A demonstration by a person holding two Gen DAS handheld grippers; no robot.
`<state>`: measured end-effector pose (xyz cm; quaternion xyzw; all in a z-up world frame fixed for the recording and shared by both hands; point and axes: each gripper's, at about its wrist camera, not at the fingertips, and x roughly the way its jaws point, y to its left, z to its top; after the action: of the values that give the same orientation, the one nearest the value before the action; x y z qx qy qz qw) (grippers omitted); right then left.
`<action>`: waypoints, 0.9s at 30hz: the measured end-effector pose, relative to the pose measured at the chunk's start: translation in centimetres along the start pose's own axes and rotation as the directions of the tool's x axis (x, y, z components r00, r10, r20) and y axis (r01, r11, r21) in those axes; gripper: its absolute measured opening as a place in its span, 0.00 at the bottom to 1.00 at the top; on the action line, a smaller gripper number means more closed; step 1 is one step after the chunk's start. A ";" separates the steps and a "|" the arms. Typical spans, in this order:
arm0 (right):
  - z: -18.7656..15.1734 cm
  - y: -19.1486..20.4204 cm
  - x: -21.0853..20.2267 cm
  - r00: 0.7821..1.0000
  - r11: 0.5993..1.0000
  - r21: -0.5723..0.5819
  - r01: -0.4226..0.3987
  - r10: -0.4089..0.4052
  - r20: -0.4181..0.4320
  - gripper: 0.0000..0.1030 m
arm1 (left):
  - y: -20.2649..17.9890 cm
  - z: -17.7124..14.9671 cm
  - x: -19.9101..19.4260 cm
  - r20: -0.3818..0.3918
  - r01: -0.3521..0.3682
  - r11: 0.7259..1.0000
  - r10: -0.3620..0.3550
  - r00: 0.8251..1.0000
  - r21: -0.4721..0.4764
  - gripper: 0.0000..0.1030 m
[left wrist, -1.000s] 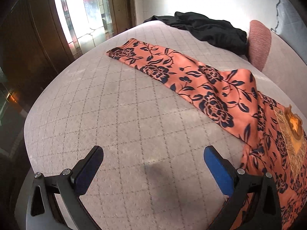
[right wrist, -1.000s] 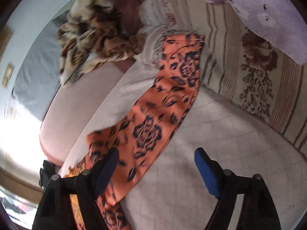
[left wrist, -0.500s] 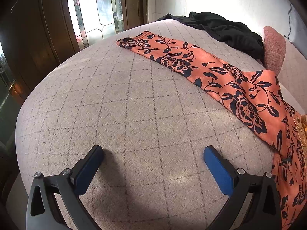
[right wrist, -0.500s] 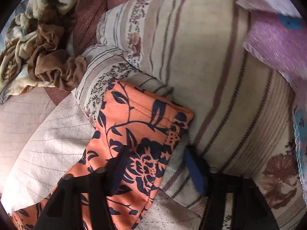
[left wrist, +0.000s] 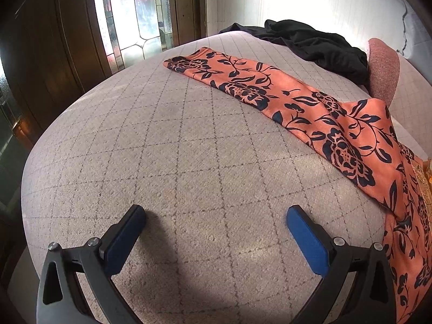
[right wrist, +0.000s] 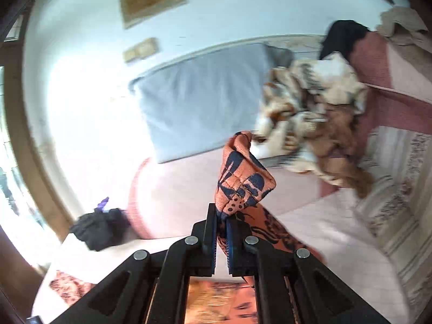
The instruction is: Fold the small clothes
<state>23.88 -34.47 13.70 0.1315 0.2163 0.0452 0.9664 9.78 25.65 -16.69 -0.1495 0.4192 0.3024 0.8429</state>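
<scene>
While my right gripper (right wrist: 220, 222), its jaws just closed, pinches one end of the orange floral garment (right wrist: 243, 178) ahead of its fingers, my left gripper (left wrist: 216, 224) hangs wide and empty over the bed (left wrist: 162, 148); unpinned, the cloth (left wrist: 270, 91) may drag askew.

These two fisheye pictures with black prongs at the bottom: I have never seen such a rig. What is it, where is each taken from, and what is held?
A person holds a two-finger gripper in each hand, each with a camera looking along its fingers. The left view shows the left gripper open over a quilted bed, holding nothing; an orange flowered garment lies spread out, a black garment behind it. The right view shows the right gripper shut on one end of that orange garment, lifted off the bed.
</scene>
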 end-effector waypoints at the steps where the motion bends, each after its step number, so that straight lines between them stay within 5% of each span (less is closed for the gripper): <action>1: -1.2 3.3 0.2 0.998 0.998 0.001 -0.069 0.069 -0.013 0.06 | 0.0 0.0 0.0 0.000 0.001 1.000 -0.001 1.000 0.000 1.00; 3: -4.9 8.6 1.2 0.983 0.984 0.031 -0.174 0.175 -0.056 0.09 | 0.0 0.0 0.0 -0.001 0.001 1.000 -0.001 1.000 0.001 1.00; 5: -10.0 12.6 3.8 0.961 0.973 0.076 -0.219 0.229 -0.154 0.23 | 0.0 0.0 0.0 -0.002 0.003 1.000 -0.003 1.000 0.001 1.00; 7: -16.3 15.0 7.9 0.925 0.976 0.082 -0.202 0.218 -0.312 1.00 | -0.1 0.1 0.0 -0.002 0.003 1.000 -0.003 1.000 0.003 1.00; 8: -19.6 15.4 10.0 0.905 0.982 0.062 -0.176 0.186 -0.383 1.00 | 0.0 0.1 0.0 -0.003 0.005 1.000 -0.005 1.000 0.003 1.00; 9: -22.7 15.6 11.7 0.866 0.988 0.035 -0.150 0.148 -0.478 1.00 | 0.0 0.1 0.0 -0.004 0.008 1.000 -0.008 1.000 0.003 1.00; 11: -27.5 14.2 14.1 0.739 0.989 0.070 -0.132 0.145 -0.658 0.97 | 0.0 0.1 0.1 -0.004 0.010 1.000 -0.010 1.000 0.004 1.00; 13: -26.9 12.8 12.8 0.772 0.984 0.078 -0.157 0.172 -0.612 0.95 | -0.1 0.1 0.1 -0.003 0.004 1.000 -0.004 1.000 0.006 1.00; 18: -19.5 10.7 10.5 0.868 0.985 0.092 -0.145 0.171 -0.467 0.96 | -0.1 0.1 0.1 -0.003 0.006 1.000 -0.006 1.000 0.004 1.00; 20: -18.8 9.2 11.1 0.890 0.987 0.116 -0.115 0.154 -0.430 0.97 | -0.1 0.1 0.1 -0.004 0.004 1.000 -0.004 1.000 0.006 1.00; 21: -19.7 8.0 12.2 0.882 0.988 0.129 -0.082 0.132 -0.453 0.99 | 0.0 0.1 0.1 -0.006 0.007 1.000 -0.007 1.000 0.002 1.00; 22: -21.4 6.3 14.0 0.845 0.990 0.139 -0.031 0.100 -0.525 0.99 | 0.1 0.2 0.1 -0.012 0.012 1.000 -0.012 1.000 -0.002 1.00; 23: -23.8 4.3 15.8 0.771 0.987 0.156 0.040 0.069 -0.633 0.98 | 0.2 0.4 0.0 -0.024 0.021 1.000 -0.021 0.999 0.000 1.00; 25: -23.3 4.0 14.3 0.823 0.987 0.162 -0.021 0.109 -0.558 0.96 | 0.8 1.5 -0.5 -0.074 0.101 0.995 -0.101 0.992 -0.002 1.00; 27: -21.9 4.6 12.7 0.831 0.983 0.176 -0.059 0.146 -0.537 0.96 | 2.2 3.4 -1.7 -0.018 0.245 0.964 -0.248 0.969 -0.102 1.00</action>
<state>25.76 -23.05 -9.29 0.1976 0.4788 0.1161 0.8475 9.69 28.36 -13.29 -0.2465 0.3946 0.2135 0.8590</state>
